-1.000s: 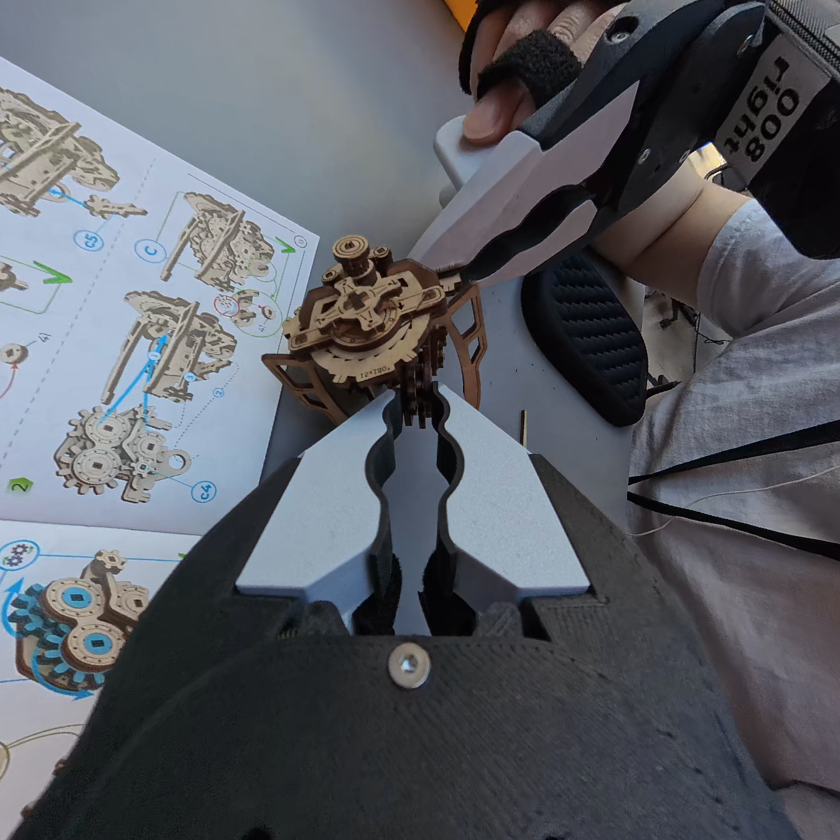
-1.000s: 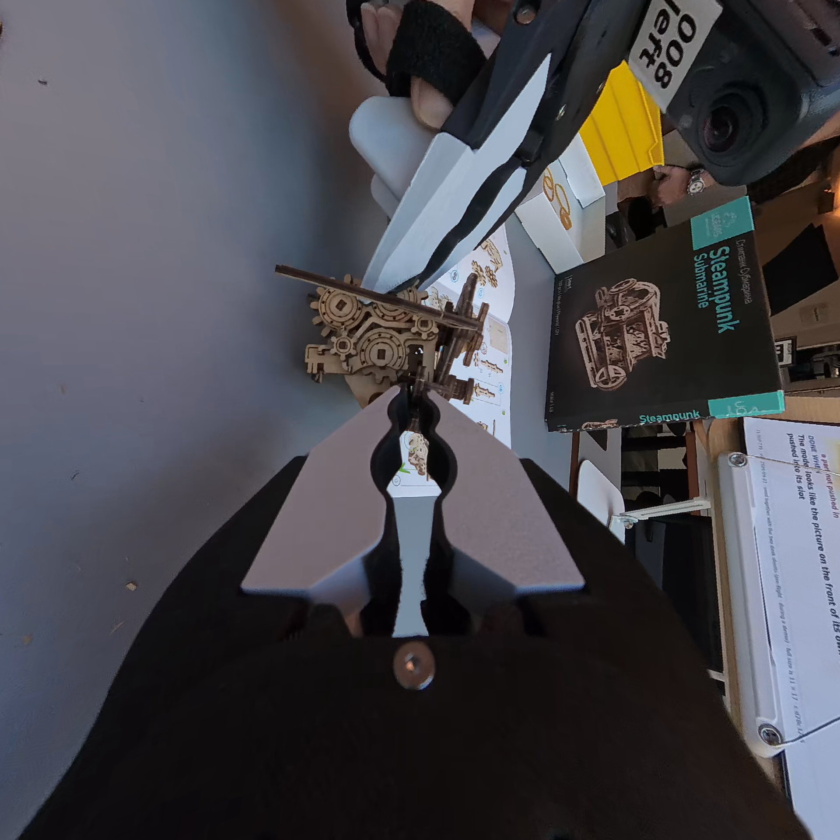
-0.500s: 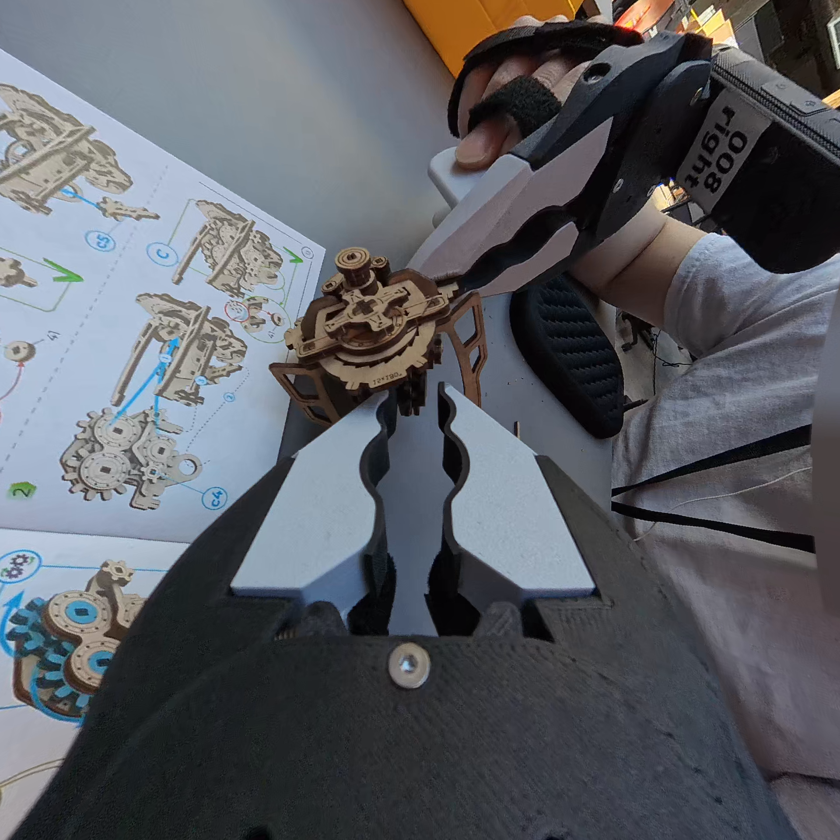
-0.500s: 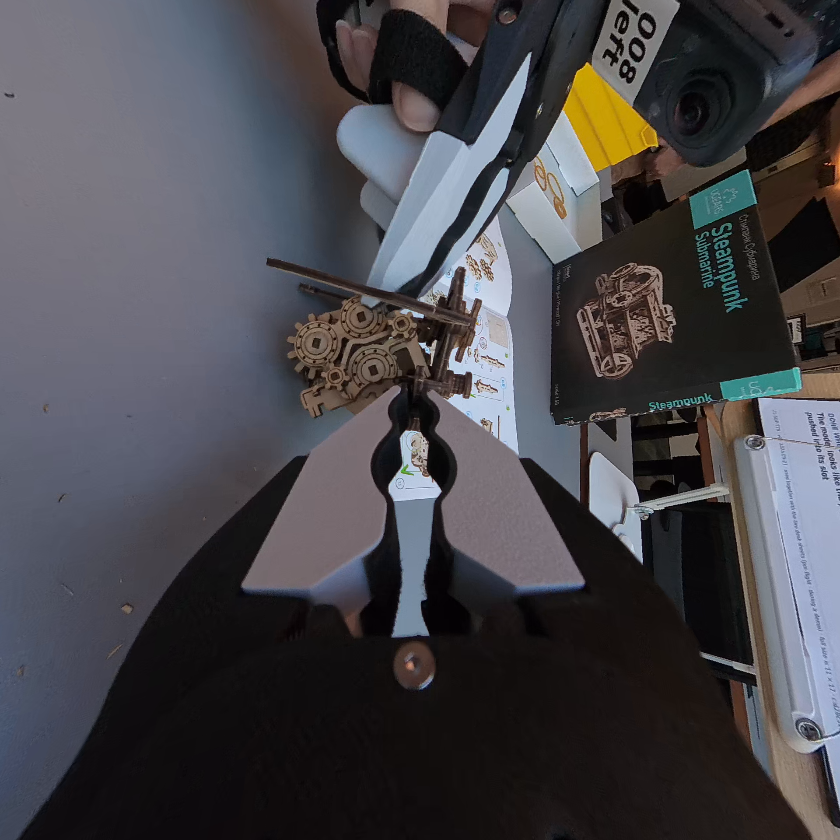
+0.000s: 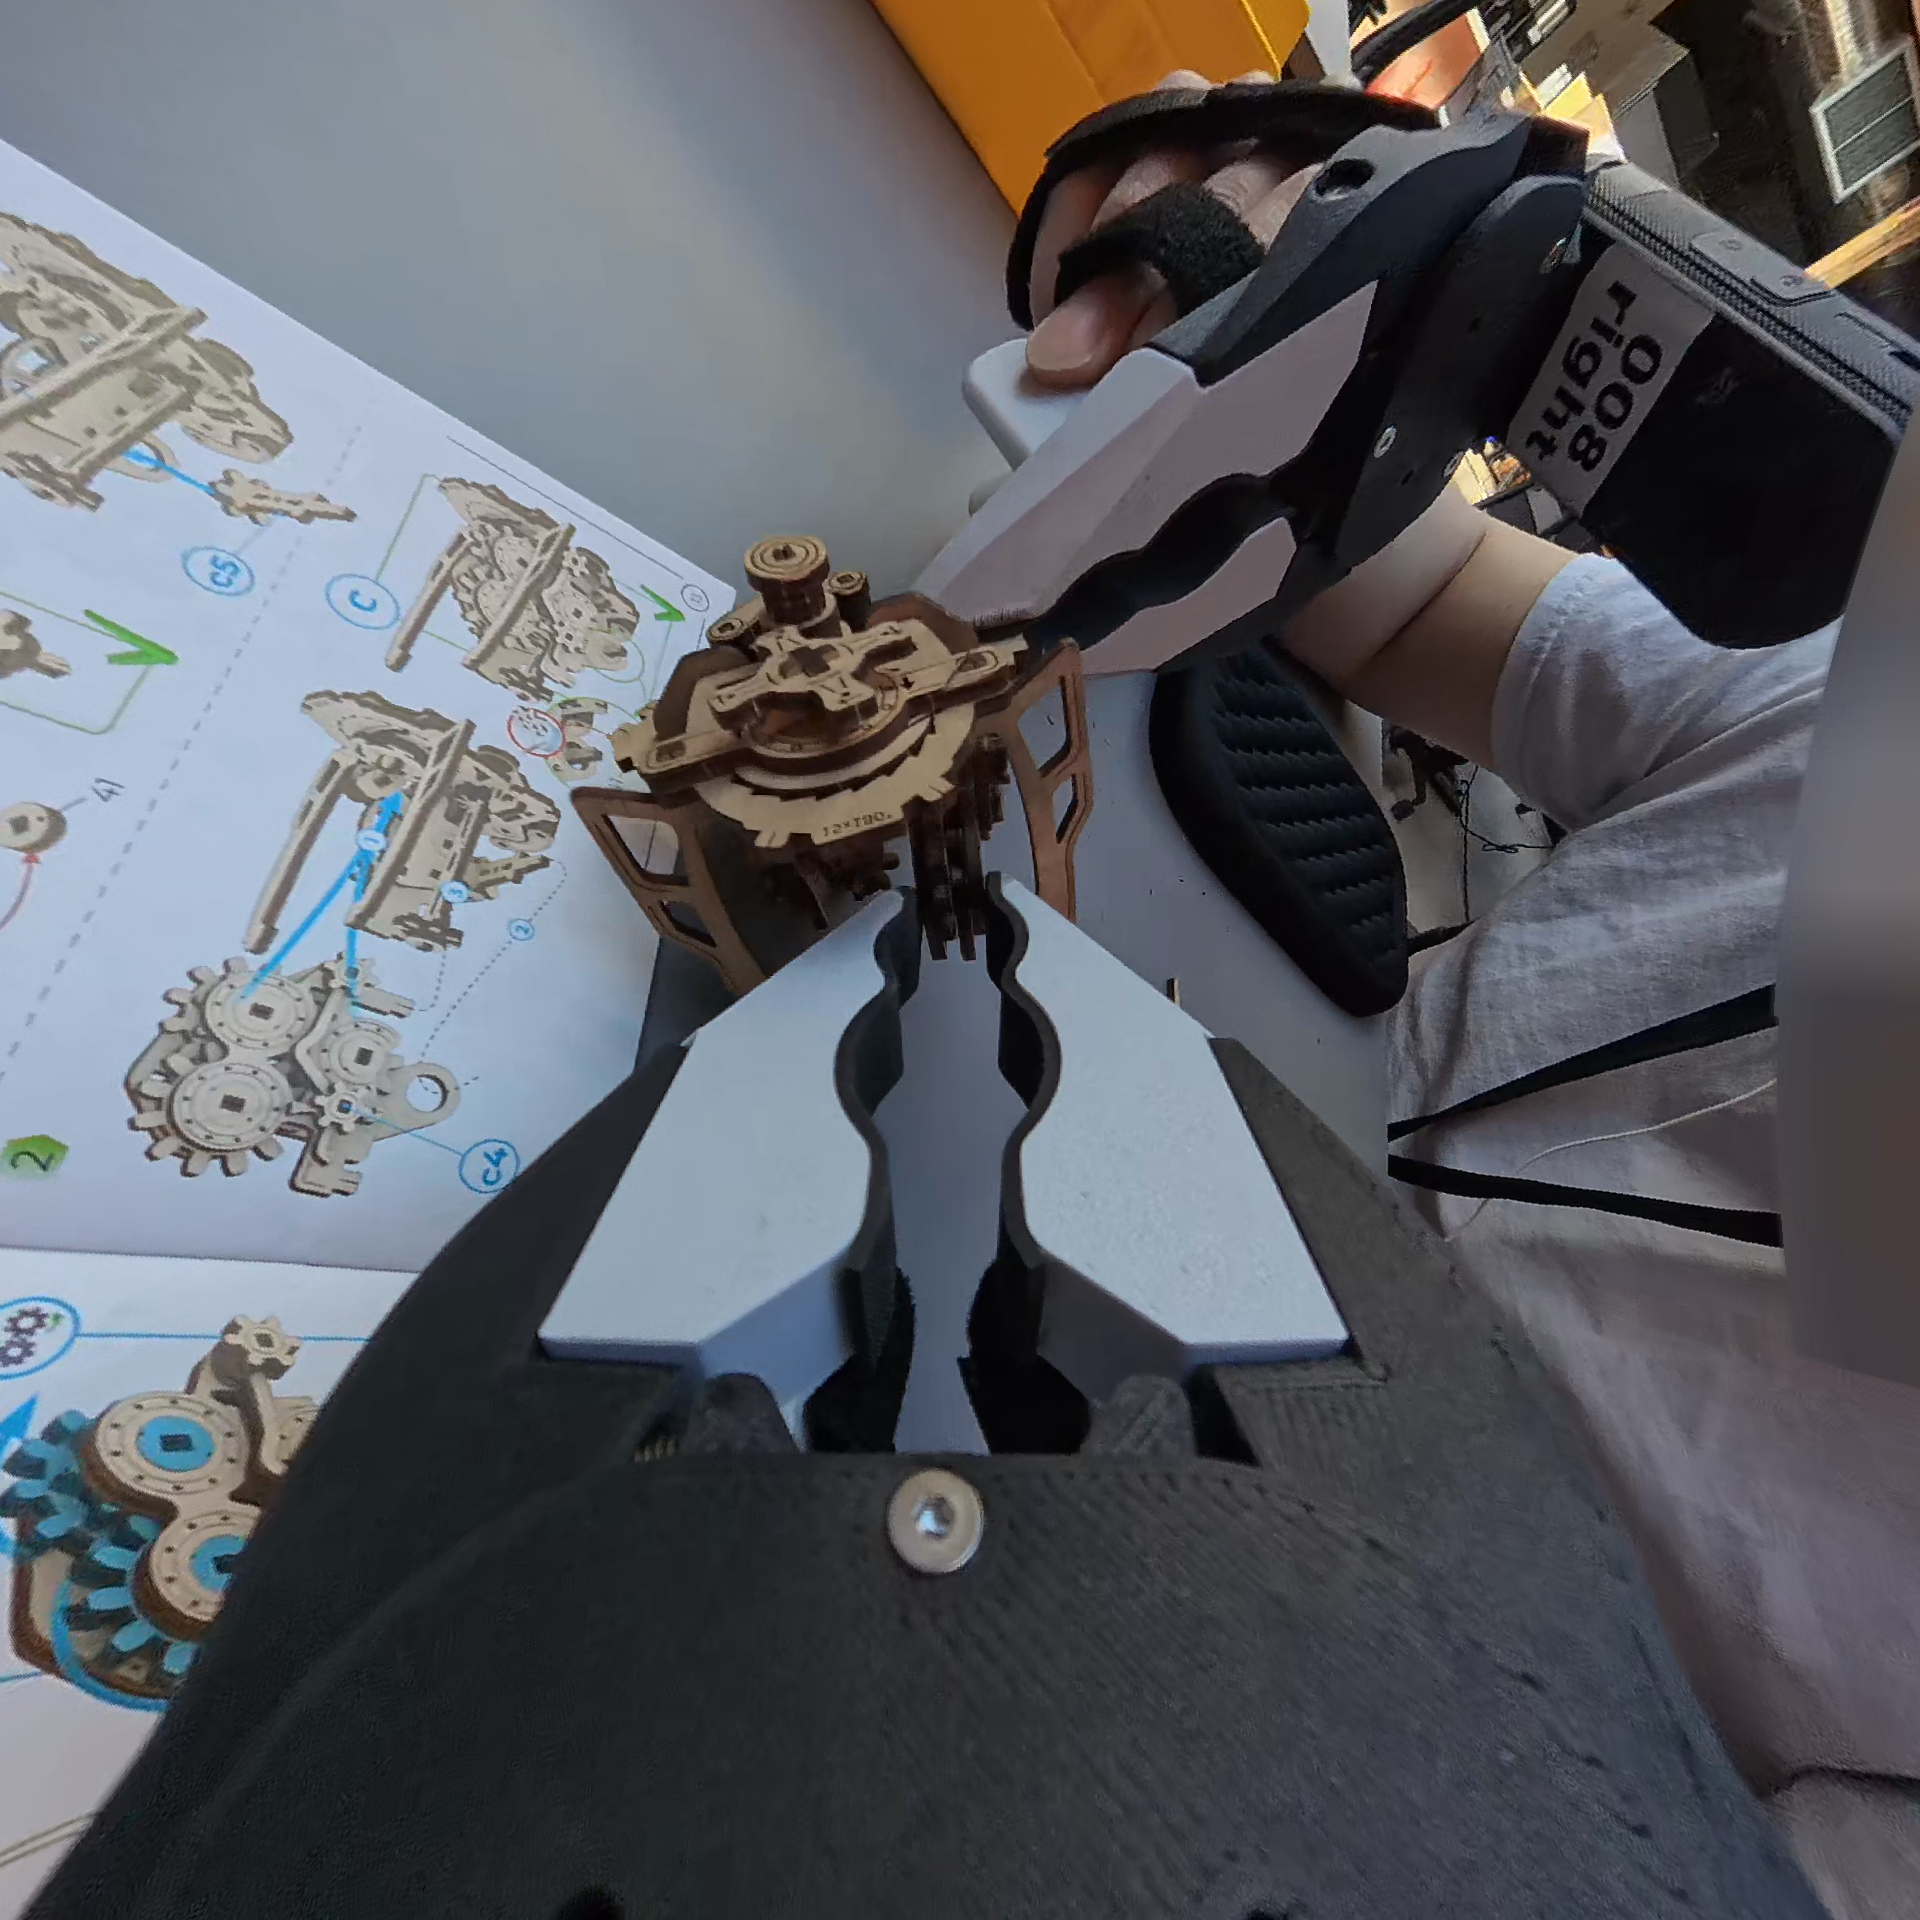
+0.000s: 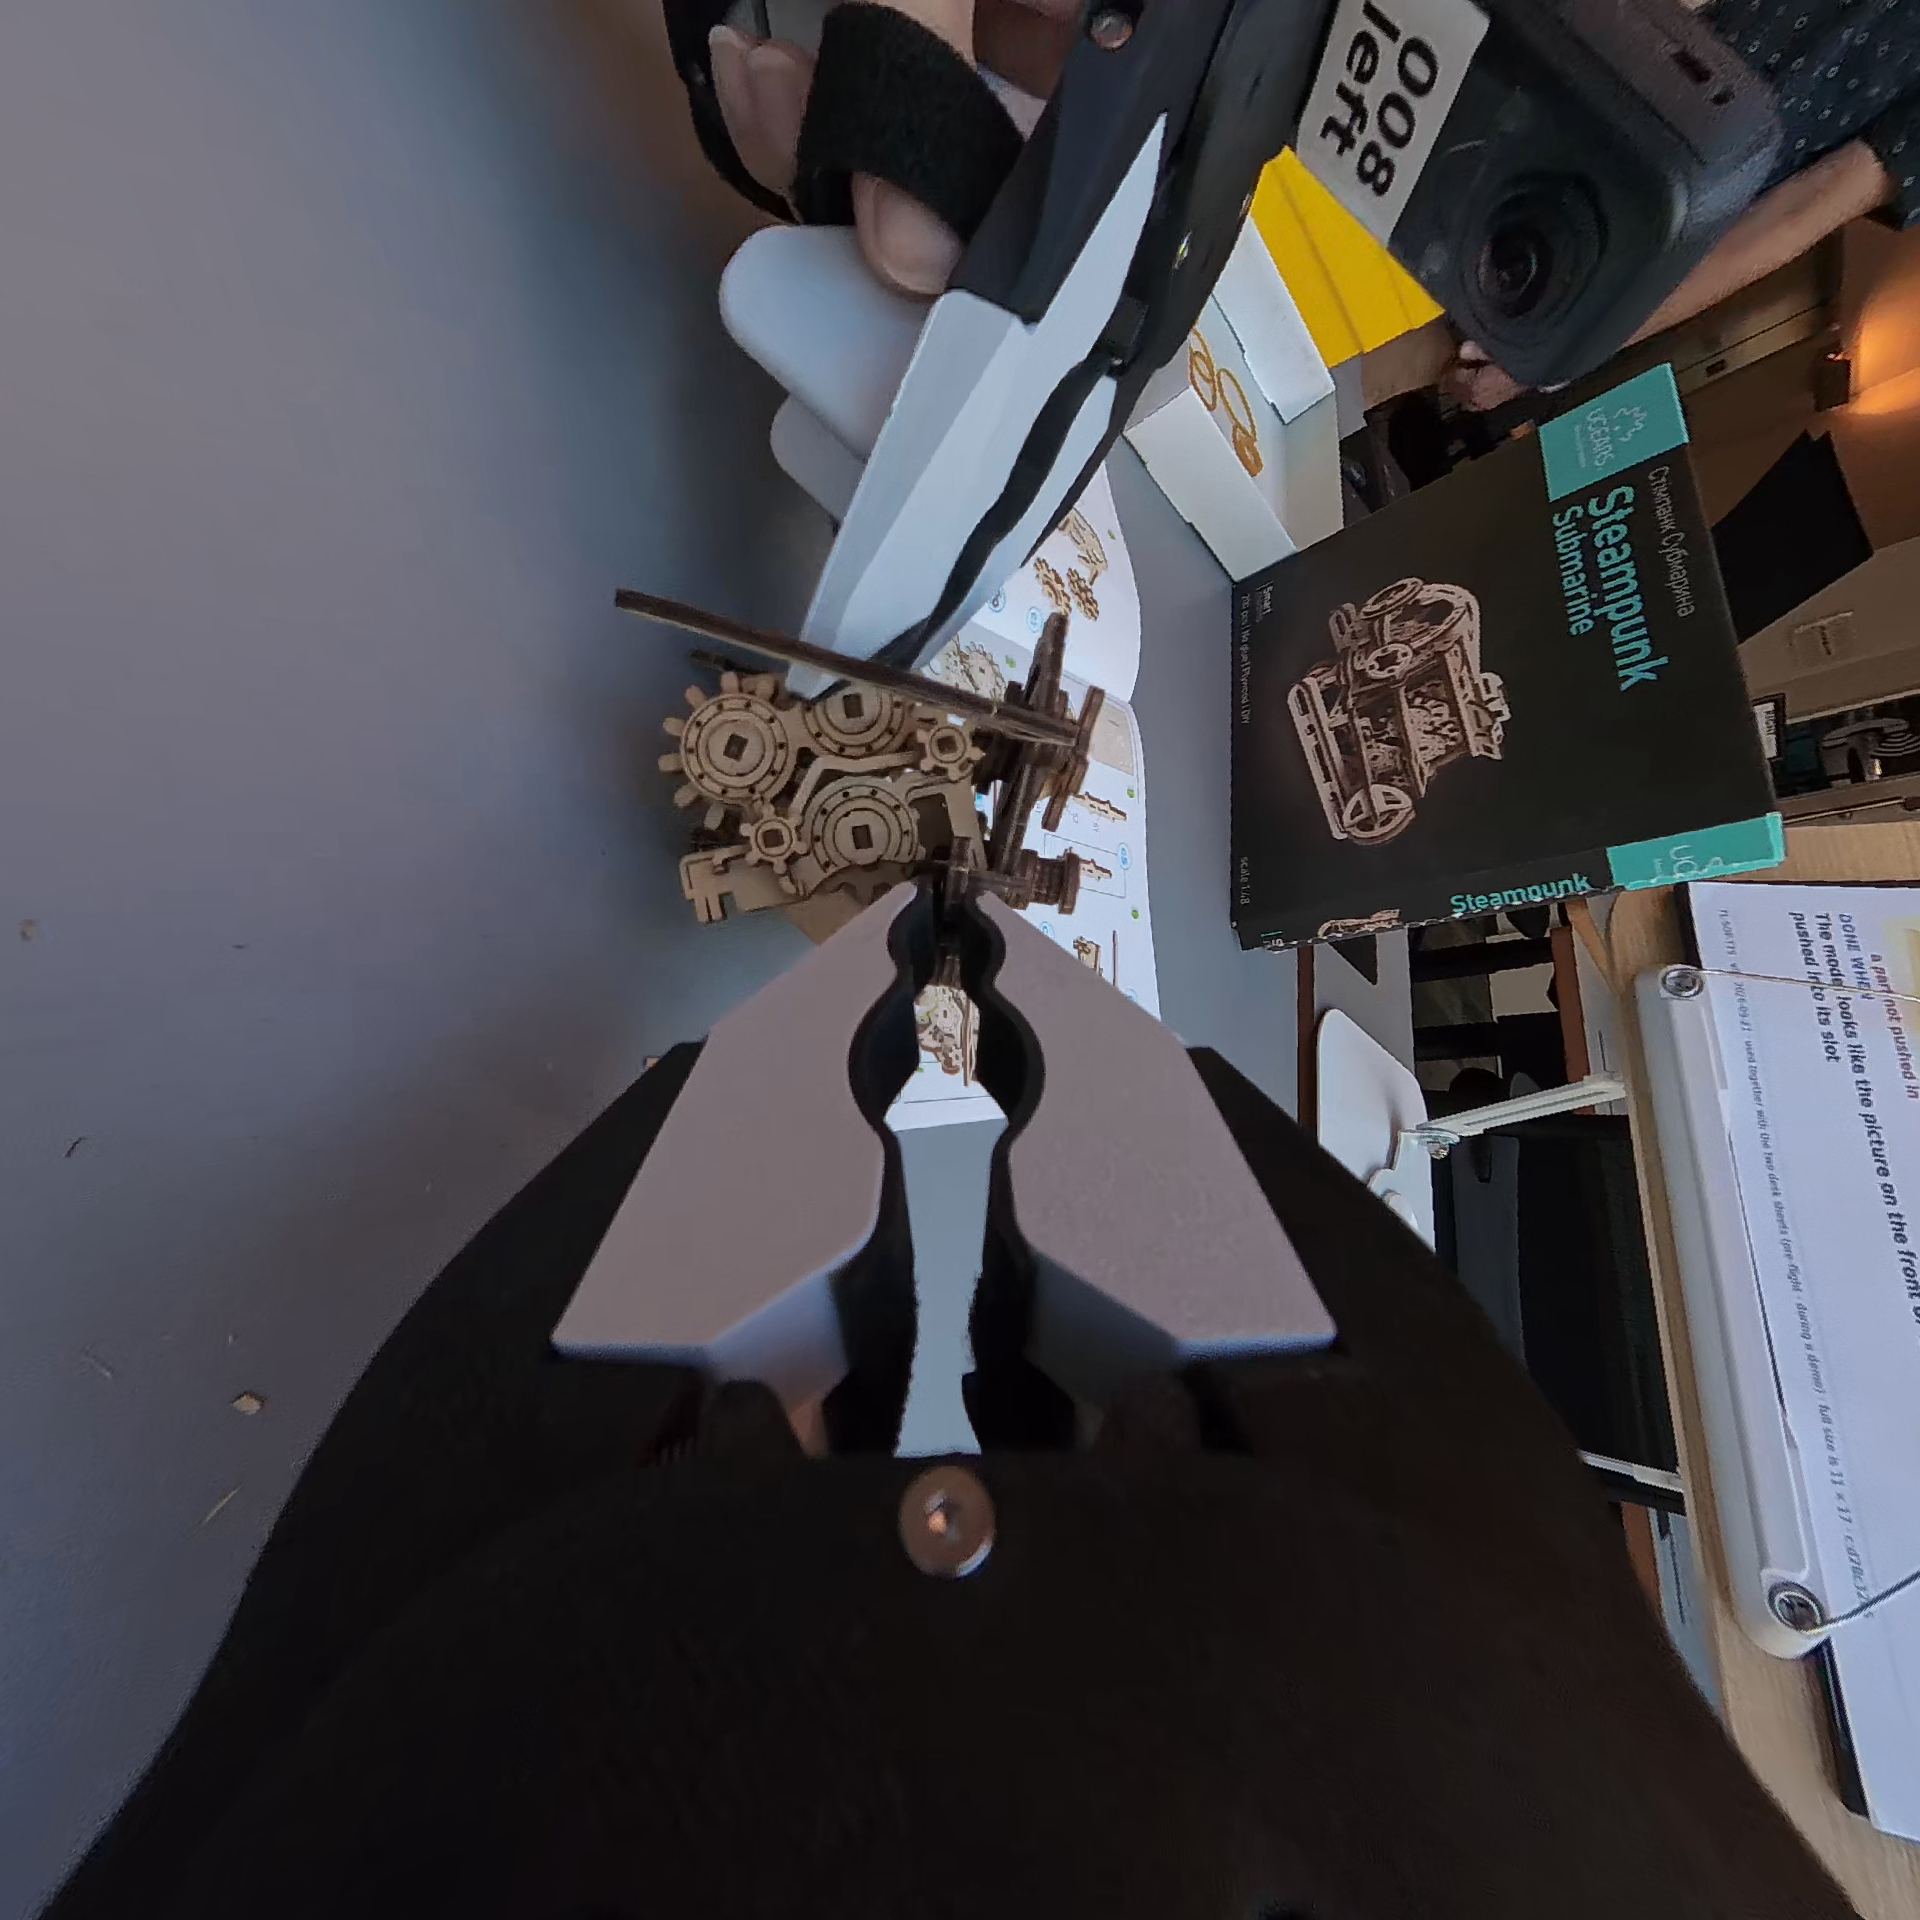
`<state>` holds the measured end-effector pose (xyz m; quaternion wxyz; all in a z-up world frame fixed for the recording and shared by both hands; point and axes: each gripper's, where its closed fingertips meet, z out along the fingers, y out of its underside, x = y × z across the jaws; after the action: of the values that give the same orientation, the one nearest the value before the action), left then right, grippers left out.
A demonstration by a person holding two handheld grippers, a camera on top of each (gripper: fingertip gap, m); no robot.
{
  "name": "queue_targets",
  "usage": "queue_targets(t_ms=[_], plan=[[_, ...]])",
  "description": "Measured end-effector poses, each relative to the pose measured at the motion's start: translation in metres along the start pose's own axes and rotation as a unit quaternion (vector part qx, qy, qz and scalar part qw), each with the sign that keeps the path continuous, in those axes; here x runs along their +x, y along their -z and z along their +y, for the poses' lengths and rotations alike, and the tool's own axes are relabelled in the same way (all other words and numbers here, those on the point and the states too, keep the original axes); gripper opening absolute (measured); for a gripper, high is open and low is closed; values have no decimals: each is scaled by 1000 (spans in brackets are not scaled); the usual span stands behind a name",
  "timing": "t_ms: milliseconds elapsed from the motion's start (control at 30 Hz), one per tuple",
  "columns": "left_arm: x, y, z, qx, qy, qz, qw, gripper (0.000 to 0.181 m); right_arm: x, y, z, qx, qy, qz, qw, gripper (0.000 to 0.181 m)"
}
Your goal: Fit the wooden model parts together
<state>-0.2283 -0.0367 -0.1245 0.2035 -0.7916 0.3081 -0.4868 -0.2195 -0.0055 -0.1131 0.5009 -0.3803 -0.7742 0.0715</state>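
Observation:
The wooden model [image 5: 831,748], a cluster of tan gears on dark brown frame plates, is held in the air between both grippers. My left gripper [image 5: 948,902] is shut on a dark gear stack at the model's near side. It also shows in the right wrist view [image 6: 831,681], coming down from above onto the model [image 6: 821,800]. My right gripper [image 6: 948,902] is shut on a thin dark part at the model's edge. In the left wrist view it [image 5: 1023,636] comes in from the upper right and pinches the model's rim.
A printed instruction sheet [image 5: 312,727] lies on the grey table [image 6: 312,520] to the left. A black kit box [image 6: 1486,675], a small white box [image 6: 1226,457], a yellow box [image 5: 1081,73] and a clipboard with paper [image 6: 1818,1247] stand around. The person's sleeve [image 5: 1610,935] is at the right. Only a small space, under 4 cm, lies between the two pairs of fingers.
The model has tilted between the two grippers: its top face looks flatter in the left view and its gear side turns more towards the right camera. Both grippers keep their hold.

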Motion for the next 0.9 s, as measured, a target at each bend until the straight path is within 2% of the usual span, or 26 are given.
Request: queue_targets(t_ms=[233,433,733,900], plan=[[0,2,-5,14,-12,-6,1000,10,2,2,2,10,-13,2,1000,2],[0,3,-4,3,-20,-23,1000,9,-3,4,1,18,8,0,1000,2],[-1,4,-2,0,-10,-16,1000,10,-5,3,1,34,-25,-7,999,2],[2,6,1,-14,-13,-21,1000,10,-5,2,-2,35,-6,1,999,2]])
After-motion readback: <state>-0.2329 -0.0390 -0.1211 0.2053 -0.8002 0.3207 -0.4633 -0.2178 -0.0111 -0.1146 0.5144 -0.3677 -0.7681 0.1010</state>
